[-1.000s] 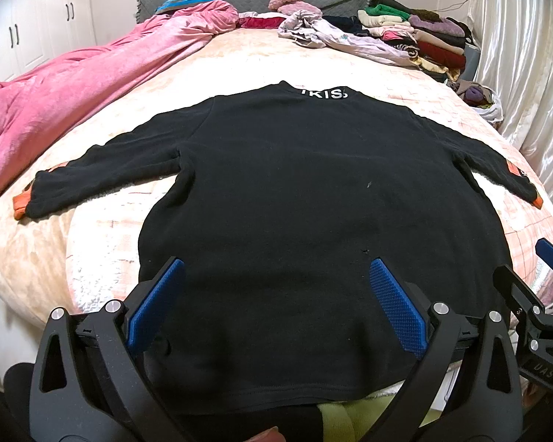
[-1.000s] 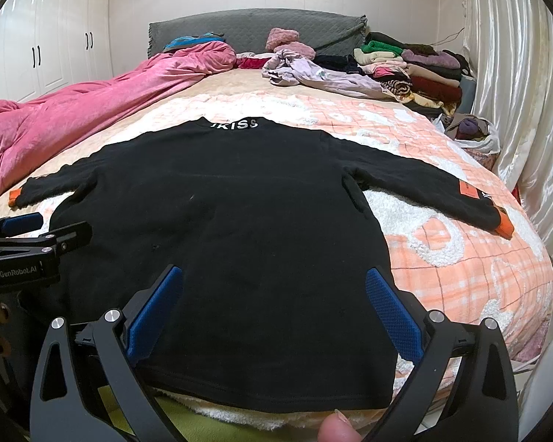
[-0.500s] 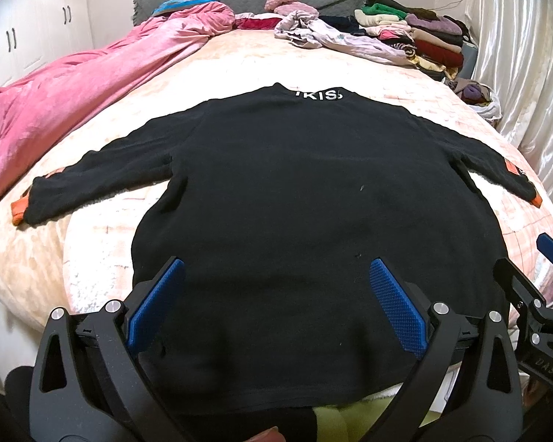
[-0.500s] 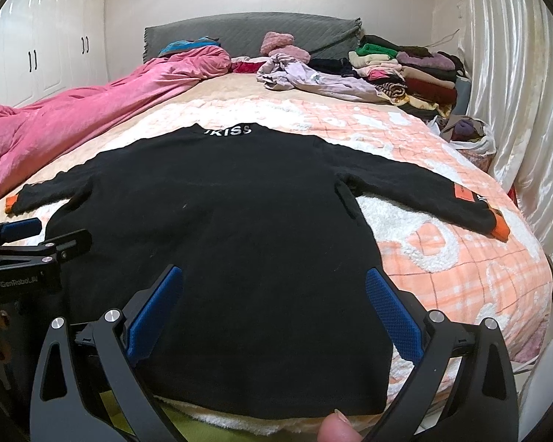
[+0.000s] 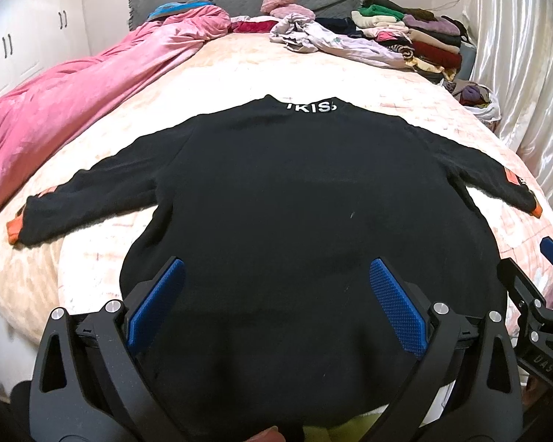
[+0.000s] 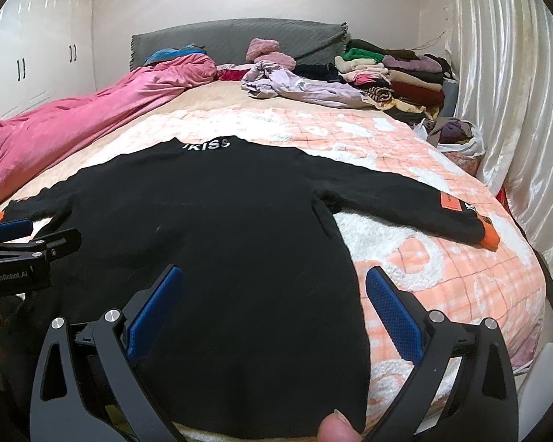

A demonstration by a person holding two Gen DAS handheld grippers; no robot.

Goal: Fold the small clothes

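Lying flat and unfolded on the bed point(image 6: 461, 280), the black sweater point(image 5: 298, 221) is being approached; left gripper point(image 5: 276, 305) and right gripper point(image 6: 272, 305) are being held spread, empty. All folds remaining.

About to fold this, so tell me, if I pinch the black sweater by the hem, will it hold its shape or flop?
The black sweater will probably flop: it lies limp, following the curve of the bed. Its fuzzy knit looks thick, so likely weighty but easy to grip. The spread sleeves would probably dangle and drag.
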